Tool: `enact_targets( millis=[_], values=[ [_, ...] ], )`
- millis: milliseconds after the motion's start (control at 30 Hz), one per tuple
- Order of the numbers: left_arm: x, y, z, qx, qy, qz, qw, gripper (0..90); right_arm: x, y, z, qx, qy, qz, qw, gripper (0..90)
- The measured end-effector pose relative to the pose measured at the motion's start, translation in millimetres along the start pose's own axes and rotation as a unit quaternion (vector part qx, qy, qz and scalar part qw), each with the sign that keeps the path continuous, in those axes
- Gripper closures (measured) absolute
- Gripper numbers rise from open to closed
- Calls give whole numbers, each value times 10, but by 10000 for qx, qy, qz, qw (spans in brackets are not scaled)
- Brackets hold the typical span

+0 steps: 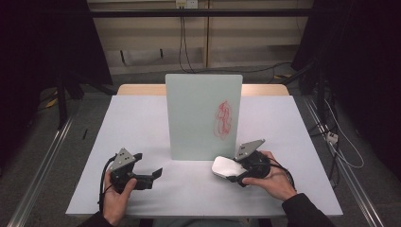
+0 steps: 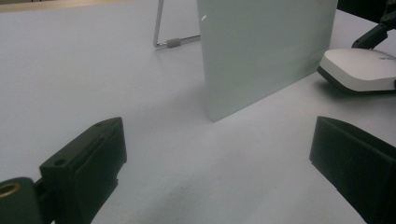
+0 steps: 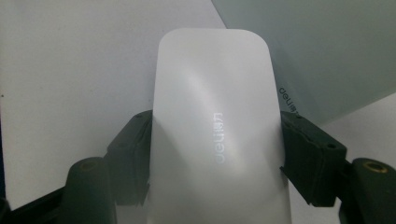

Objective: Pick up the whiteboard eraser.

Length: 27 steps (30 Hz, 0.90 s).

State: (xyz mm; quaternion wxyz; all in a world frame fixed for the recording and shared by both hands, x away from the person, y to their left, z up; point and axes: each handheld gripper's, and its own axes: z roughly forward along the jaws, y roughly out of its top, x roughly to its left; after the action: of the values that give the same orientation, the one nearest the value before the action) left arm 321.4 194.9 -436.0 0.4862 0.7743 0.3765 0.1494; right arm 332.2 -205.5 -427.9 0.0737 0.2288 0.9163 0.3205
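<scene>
Both jaws of the right tool (image 1: 235, 173) clamp the white eraser (image 1: 225, 167) low at the board's (image 1: 203, 116) foot, so lifting it flat to the red scribble (image 1: 223, 119) wipes best, while the left tool (image 1: 150, 176) gapes on the tabletop (image 1: 137, 123).

A white-topped table (image 1: 142, 118) with a wooden far edge stands on a grey floor (image 1: 38, 142). Behind it runs a pale panelled wall (image 1: 236, 33), where black cables (image 1: 184, 42) hang from a socket (image 1: 186, 4). Dark curtains (image 1: 364, 56) close both sides, and metal rails (image 1: 42, 165) flank the table.
</scene>
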Motion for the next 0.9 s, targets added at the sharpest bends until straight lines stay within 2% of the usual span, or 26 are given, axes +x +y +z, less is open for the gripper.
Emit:
enact_targets(
  millis=[267, 733, 900],
  values=[
    [8, -19, -8, 6, -16, -61, 10000, 39, 38, -16, -74, -162, 25, 71, 9998, 314],
    [23, -26, -11, 46, -3, -102, 9999, 40, 63, -103, -207, -488, -125, 387, 9980, 314],
    [15, -27, -7, 56, -23, -91, 9999, 40, 64, -119, -245, -590, -198, 392, 9973, 314]
  ],
)
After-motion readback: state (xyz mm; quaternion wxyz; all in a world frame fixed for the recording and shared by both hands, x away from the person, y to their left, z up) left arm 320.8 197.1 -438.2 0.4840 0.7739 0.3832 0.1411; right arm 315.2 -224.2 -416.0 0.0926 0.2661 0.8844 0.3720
